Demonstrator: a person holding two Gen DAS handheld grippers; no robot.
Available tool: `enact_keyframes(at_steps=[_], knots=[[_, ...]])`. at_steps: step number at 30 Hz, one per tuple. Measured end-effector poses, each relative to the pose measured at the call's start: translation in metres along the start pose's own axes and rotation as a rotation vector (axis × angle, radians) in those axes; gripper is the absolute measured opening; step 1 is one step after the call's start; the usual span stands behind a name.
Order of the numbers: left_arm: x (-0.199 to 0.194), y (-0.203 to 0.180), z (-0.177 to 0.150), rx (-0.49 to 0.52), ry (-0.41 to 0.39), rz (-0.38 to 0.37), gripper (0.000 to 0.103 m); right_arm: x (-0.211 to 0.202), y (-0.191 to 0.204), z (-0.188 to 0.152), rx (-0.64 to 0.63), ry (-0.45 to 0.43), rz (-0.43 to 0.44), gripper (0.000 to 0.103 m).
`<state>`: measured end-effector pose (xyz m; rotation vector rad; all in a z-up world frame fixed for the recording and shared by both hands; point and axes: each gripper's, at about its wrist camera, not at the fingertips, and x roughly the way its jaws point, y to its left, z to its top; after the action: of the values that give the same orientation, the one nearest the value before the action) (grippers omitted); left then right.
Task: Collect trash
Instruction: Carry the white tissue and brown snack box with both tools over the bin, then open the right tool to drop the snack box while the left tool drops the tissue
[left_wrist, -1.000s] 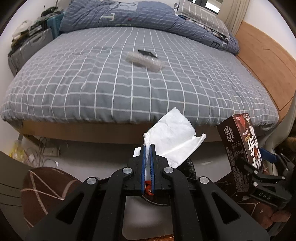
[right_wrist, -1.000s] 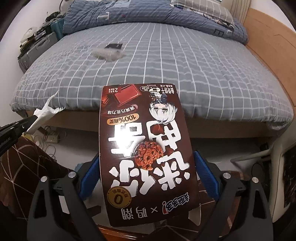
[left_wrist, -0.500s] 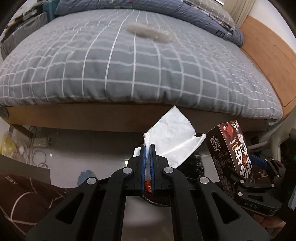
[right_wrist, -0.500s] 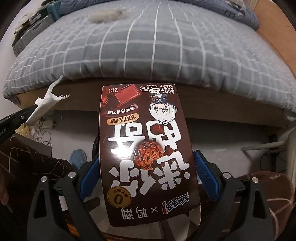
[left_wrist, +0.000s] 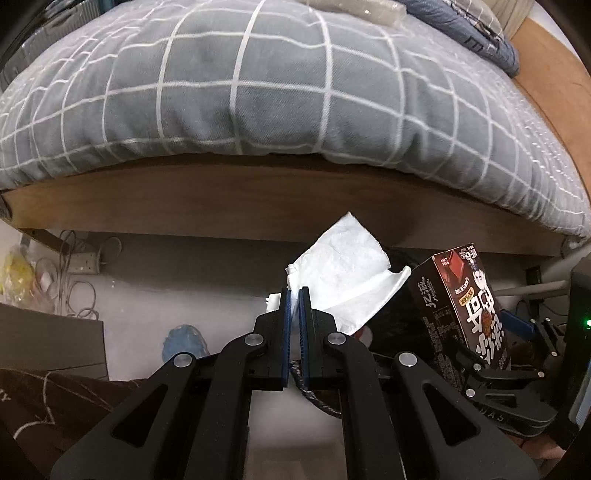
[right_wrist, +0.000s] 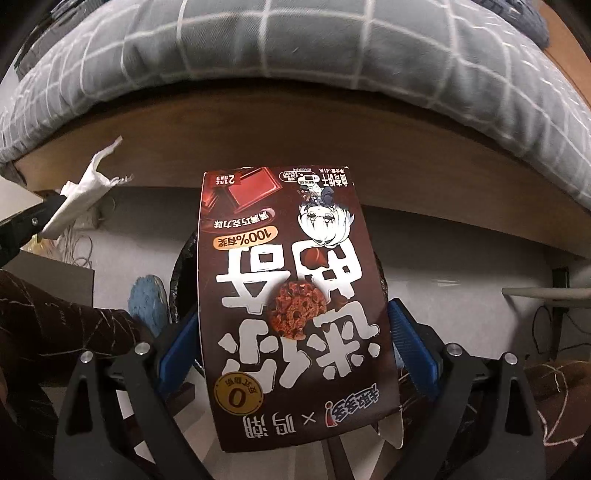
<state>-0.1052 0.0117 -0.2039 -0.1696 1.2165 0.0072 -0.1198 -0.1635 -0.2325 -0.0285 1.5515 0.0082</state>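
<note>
Trash is being carried in both grippers: the left gripper (left_wrist: 294, 295) is pinching a white tissue (left_wrist: 343, 273) with its jaws almost closed, and the right gripper (right_wrist: 295, 332) is holding a brown snack box (right_wrist: 291, 310) with wide jaws on its two long sides. The box's long axis is running forward along the fingers. A dark bin (right_wrist: 183, 273) is lying directly under the box, near the bed's (left_wrist: 258, 92) foot edge, so the right gripper seems nearer to it.
</note>
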Motion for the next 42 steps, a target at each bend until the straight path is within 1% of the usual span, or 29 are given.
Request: enact_keyframes(at_steps=[3, 7, 9, 12, 15, 19, 21, 26, 31, 35, 42], knots=[[0.006, 0.002, 0.000, 0.002, 0.005, 0.007, 0.004, 0.008, 0.005, 0.004, -0.014, 0.014, 0.005, 0.091], [0.014, 0.005, -0.001, 0.003, 0.017, 0.014, 0.004, 0.014, 0.012, 0.003, -0.030, 0.014, -0.012, 0.093], [0.017, 0.006, -0.003, 0.001, 0.026, 0.018, 0.004, 0.015, 0.014, 0.003, -0.028, 0.005, -0.005, 0.095], [0.021, 0.006, -0.005, 0.005, 0.034, 0.027, 0.004, 0.013, 0.013, 0.004, -0.027, -0.020, -0.008, 0.095], [0.028, -0.001, -0.008, 0.015, 0.057, 0.016, 0.004, 0.007, 0.008, 0.003, -0.018, -0.040, -0.015, 0.095], [0.032, -0.014, -0.007, 0.044, 0.065, 0.002, 0.004, -0.005, -0.016, -0.006, 0.027, -0.064, -0.035, 0.095], [0.033, -0.028, -0.006, 0.068, 0.065, -0.009, 0.004, -0.012, -0.026, -0.010, 0.053, -0.080, -0.039, 0.095], [0.039, -0.056, -0.006, 0.109, 0.073, -0.030, 0.004, -0.031, -0.059, -0.022, 0.092, -0.135, -0.089, 0.095], [0.049, -0.086, -0.007, 0.152, 0.094, -0.043, 0.004, -0.032, -0.094, -0.040, 0.171, -0.133, -0.116, 0.095], [0.057, -0.109, -0.009, 0.190, 0.111, -0.050, 0.004, -0.030, -0.108, -0.047, 0.206, -0.126, -0.125, 0.095], [0.072, -0.117, -0.015, 0.218, 0.143, -0.044, 0.004, -0.026, -0.111, -0.047, 0.218, -0.124, -0.116, 0.095]])
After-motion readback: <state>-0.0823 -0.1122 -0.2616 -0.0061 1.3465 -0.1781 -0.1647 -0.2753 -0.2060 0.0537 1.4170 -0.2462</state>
